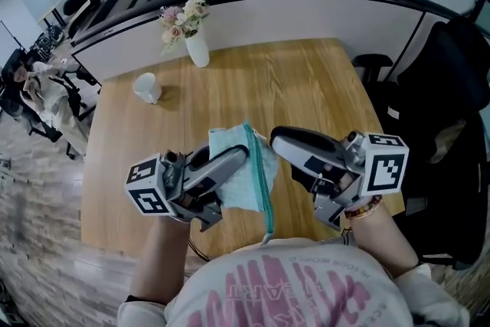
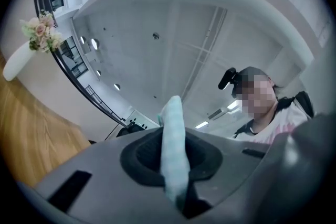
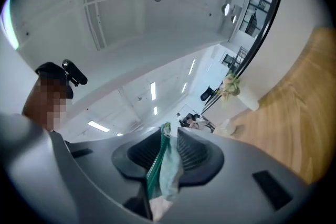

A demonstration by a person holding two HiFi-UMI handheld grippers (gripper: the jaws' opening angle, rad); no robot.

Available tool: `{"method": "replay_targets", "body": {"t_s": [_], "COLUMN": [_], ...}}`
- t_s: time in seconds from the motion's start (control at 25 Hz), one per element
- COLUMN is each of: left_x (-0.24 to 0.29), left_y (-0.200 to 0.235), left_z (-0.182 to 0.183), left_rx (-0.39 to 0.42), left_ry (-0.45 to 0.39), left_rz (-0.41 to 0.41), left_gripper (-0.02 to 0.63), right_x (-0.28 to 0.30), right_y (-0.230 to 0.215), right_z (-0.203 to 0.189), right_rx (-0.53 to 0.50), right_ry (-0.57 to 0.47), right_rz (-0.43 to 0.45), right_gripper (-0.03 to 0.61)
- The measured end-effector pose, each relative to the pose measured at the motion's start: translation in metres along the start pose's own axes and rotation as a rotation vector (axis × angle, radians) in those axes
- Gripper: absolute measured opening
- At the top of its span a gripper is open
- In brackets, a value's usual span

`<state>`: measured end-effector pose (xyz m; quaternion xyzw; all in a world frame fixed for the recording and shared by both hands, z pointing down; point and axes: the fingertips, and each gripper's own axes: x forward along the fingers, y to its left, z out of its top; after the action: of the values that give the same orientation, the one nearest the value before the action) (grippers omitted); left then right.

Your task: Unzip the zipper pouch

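Observation:
A light teal zipper pouch [image 1: 246,165] with a green zipper [image 1: 265,184] along its right edge hangs in the air above the wooden table [image 1: 306,80], close to my chest. My left gripper [image 1: 236,155] is shut on the pouch's left side. In the left gripper view a fold of teal fabric [image 2: 174,149] stands pinched between the jaws of the left gripper [image 2: 174,168]. My right gripper [image 1: 277,142] is shut on the zipper edge. In the right gripper view the green zipper teeth [image 3: 155,168] and fabric [image 3: 169,168] sit between the ribbed pads of the right gripper [image 3: 167,157].
A white vase with flowers [image 1: 197,48] stands at the table's far edge, and a white cup [image 1: 147,87] sits to its left. A black chair with a dark jacket [image 1: 452,126] is to the right of the table. A person [image 1: 38,88] sits far off at the left.

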<state>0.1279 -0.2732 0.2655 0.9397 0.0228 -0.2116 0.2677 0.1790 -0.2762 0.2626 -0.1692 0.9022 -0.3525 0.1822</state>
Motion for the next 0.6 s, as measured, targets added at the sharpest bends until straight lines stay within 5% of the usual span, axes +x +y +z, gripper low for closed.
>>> {"method": "replay_targets", "body": {"t_s": [0.12, 0.36, 0.6], "left_x": [-0.004, -0.01, -0.01], "left_y": [-0.011, -0.01, -0.008], "left_z": [0.004, 0.005, 0.006], "left_rx": [0.023, 0.031, 0.002], "left_ry": [0.0, 0.026, 0.018], "left_rz": [-0.004, 0.05, 0.089], "left_gripper": [0.049, 0.048, 0.049], "right_x": [0.015, 0.026, 0.03], "right_y": [0.014, 0.014, 0.013], "right_z": [-0.005, -0.008, -0.01], "right_rx": [-0.01, -0.269, -0.345], "right_ry": [0.021, 0.075, 0.115], "right_rz": [0.073, 0.002, -0.028], "right_gripper": [0.084, 0.041, 0.015]}}
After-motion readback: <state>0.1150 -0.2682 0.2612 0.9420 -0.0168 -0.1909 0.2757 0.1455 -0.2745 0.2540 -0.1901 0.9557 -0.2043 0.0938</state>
